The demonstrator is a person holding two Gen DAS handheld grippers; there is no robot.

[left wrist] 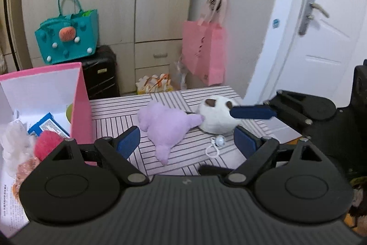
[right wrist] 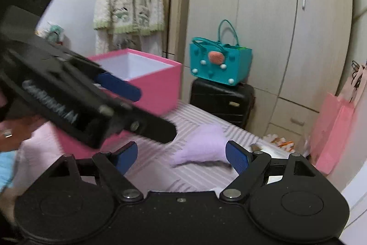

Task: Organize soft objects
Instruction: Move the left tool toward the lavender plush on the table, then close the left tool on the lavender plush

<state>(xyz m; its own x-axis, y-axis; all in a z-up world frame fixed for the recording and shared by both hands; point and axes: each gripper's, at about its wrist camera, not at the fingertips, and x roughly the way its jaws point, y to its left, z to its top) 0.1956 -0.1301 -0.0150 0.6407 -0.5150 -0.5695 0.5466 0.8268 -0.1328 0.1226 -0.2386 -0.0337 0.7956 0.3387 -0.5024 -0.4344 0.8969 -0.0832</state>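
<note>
A purple plush toy (left wrist: 165, 128) lies on the striped table (left wrist: 114, 114), touching a white plush with brown ears (left wrist: 216, 115) to its right. My left gripper (left wrist: 187, 141) is open and empty, just in front of the purple plush. My right gripper reaches in from the right; one blue finger (left wrist: 251, 112) lies across the white plush. In the right wrist view my right gripper (right wrist: 181, 156) is open, with the purple plush (right wrist: 201, 146) just ahead. The open pink box (left wrist: 79, 93) at the left holds a red pompom (left wrist: 47, 145) and other items.
A small white charm on a cord (left wrist: 216, 145) lies near the white plush. A teal bag (left wrist: 67, 38) sits on a black suitcase (left wrist: 101, 75) behind the table. A pink paper bag (left wrist: 204, 49) hangs on the wardrobe. The left gripper's body (right wrist: 68, 93) crosses the right wrist view.
</note>
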